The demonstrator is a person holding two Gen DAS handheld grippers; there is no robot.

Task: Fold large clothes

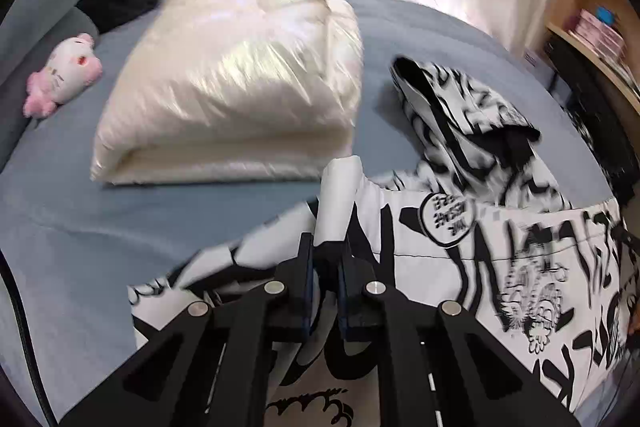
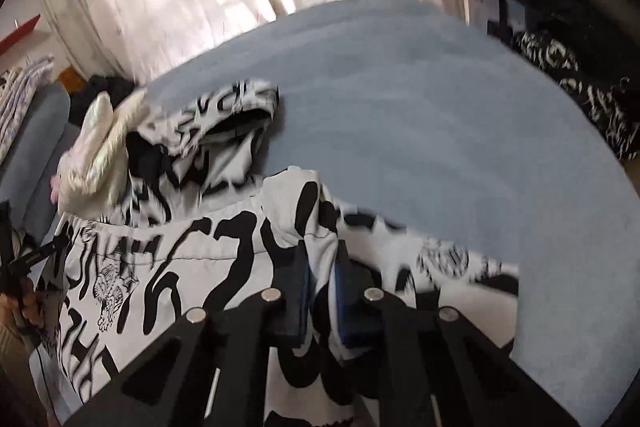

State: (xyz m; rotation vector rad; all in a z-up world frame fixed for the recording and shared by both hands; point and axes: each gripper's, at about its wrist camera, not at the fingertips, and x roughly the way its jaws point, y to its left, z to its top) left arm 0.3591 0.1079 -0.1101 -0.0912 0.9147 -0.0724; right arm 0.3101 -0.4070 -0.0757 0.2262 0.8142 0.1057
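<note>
Both claws, left claw (image 1: 325, 267) and right claw (image 2: 322, 267), look clamped on the printed hoodie (image 1: 460, 247), which stretches sideways between them on the bed (image 1: 80, 227).

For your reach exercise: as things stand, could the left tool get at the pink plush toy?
Probably not yet: the left tool is shut on the printed garment, and the folded cream quilt lies partly between it and the plush toy.

Your black-and-white printed garment (image 1: 460, 259) runs off the lower and right edges of the left wrist view; its print smears with motion blur. The pinched fold hides between your right gripper (image 2: 322, 267) pads. Shelf items (image 1: 600, 31) at the right edge: too blurred to identify.
</note>
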